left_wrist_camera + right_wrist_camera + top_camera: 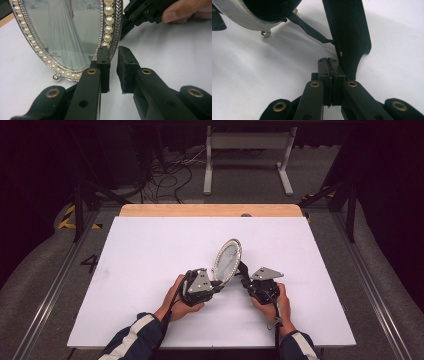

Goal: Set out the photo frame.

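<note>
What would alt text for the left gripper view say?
An oval picture frame edged with pearls, holding a picture of a white gown, stands on a white table. The left gripper, jaws slightly apart, sits at its rim. A hand holds the right gripper behind.

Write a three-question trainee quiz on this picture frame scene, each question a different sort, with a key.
1. True or false: the oval picture frame lies flat on the white table.
2. The beads along the frame's rim are: A) pearl-like B) red C) black.
3. Fill in: the right gripper has its jaws pressed ____ beside the frame's black back stand.

Key
1. False; it stands upright, with the left gripper at its rim.
2. A
3. together
</note>
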Demonstrator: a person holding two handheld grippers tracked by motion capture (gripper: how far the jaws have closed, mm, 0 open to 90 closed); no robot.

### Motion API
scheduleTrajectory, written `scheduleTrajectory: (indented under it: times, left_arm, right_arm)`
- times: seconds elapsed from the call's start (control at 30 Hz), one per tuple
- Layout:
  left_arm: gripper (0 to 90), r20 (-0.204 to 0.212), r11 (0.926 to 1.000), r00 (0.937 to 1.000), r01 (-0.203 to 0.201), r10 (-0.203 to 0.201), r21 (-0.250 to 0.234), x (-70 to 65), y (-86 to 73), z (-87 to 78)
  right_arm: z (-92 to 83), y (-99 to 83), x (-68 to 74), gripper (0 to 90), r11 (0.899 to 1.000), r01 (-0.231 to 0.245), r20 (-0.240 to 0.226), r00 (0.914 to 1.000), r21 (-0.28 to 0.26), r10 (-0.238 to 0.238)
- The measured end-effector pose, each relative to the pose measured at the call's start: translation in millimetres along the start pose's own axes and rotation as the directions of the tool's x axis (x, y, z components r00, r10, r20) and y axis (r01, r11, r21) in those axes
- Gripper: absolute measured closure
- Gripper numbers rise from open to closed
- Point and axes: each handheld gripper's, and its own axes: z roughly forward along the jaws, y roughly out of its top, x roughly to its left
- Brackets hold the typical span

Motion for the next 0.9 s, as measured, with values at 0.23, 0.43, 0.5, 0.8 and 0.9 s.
scheduleTrajectory:
  times: [0.23, 0.43, 0.5, 0.8, 0.9]
  left_arm:
    - [80.0, 0.011, 0.9996, 0.9999, 0.002, -0.002, -0.028, 3.0, -0.8, -7.3]
    - [77.8, -0.001, 0.9998, 1.0, 0.0, 0.0, -0.018, 5.0, -3.5, -18.7]
    - [77.0, -0.006, 0.9999, 1.0, -0.002, 0.002, -0.015, 5.3, -4.5, -23.3]
    - [75.2, -0.057, 1.0, 0.9984, 0.0, 0.0, -0.009, 6.6, -19.8, -53.8]
    - [71.0, -0.077, 0.9997, 0.9967, 0.024, -0.025, -0.008, 9.5, -28.9, -67.0]
  right_arm:
    - [-1.5, -0.8, 0.1, 87.5, 1.0, 0.004, -0.011, 0.9999, -0.014, -0.004]
    - [-4.6, -2.7, 0.5, 86.5, 1.0, -0.001, -0.011, 0.9999, -0.016, 0.001]
    - [-4.8, -2.7, 0.8, 85.5, 1.0, -0.002, -0.009, 1.0, -0.017, 0.002]
    - [-16.5, -4.3, 4.9, 77.7, 0.998, -0.013, -0.037, 0.9993, -0.061, 0.01]
    - [-18.9, -4.4, 9.2, 74.6, 0.997, -0.014, -0.051, 0.9987, -0.074, 0.01]
